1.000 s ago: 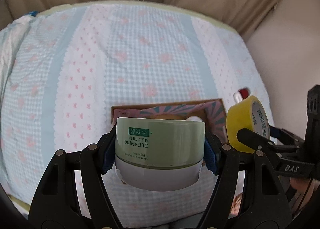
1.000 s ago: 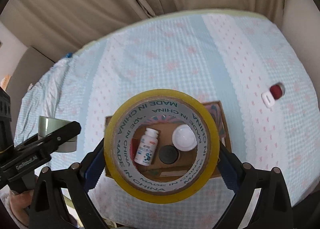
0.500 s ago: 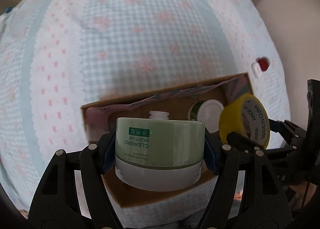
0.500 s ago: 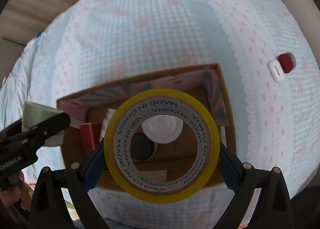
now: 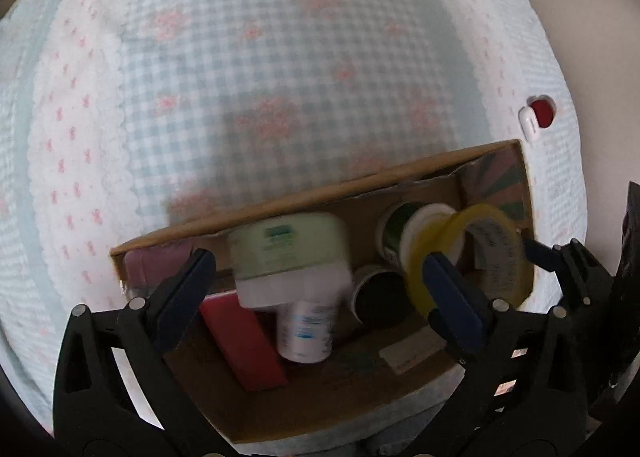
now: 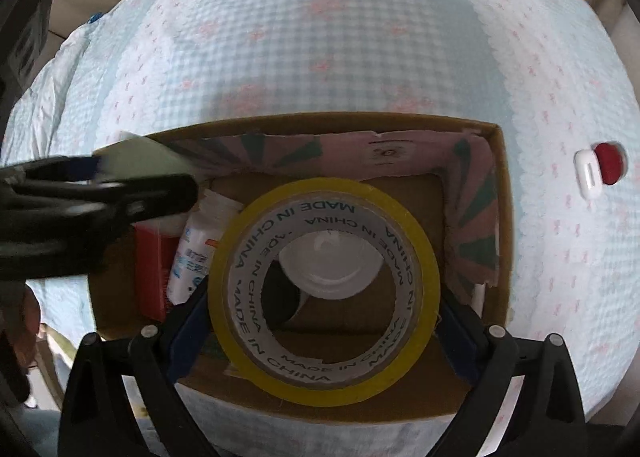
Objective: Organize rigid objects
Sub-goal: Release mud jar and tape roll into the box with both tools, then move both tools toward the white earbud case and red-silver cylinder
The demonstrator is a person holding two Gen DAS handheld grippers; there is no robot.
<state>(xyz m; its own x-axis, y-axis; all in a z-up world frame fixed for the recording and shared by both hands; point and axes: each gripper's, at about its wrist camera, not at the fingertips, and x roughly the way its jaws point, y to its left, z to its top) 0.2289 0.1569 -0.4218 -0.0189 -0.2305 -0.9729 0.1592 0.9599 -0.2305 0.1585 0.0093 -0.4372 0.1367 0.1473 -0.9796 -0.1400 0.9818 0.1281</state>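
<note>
1. Hovering over the cardboard box [image 6: 505, 217], the right gripper [image 6: 320, 321] is clamping the tape roll [image 6: 324, 293], hole facing the camera.
2. The left gripper [image 5: 316, 289] is gaping wide; the blurred green jar [image 5: 290, 257] is lying just beyond its fingers, inside the box.

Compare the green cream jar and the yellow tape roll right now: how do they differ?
The green cream jar sits free between the left gripper's open jaws, blurred and tilted on a white bottle. The yellow tape roll is clamped in the right gripper, sharp. The jar is solid and lidded; the roll is a hollow ring. Both are over the cardboard box.
</note>
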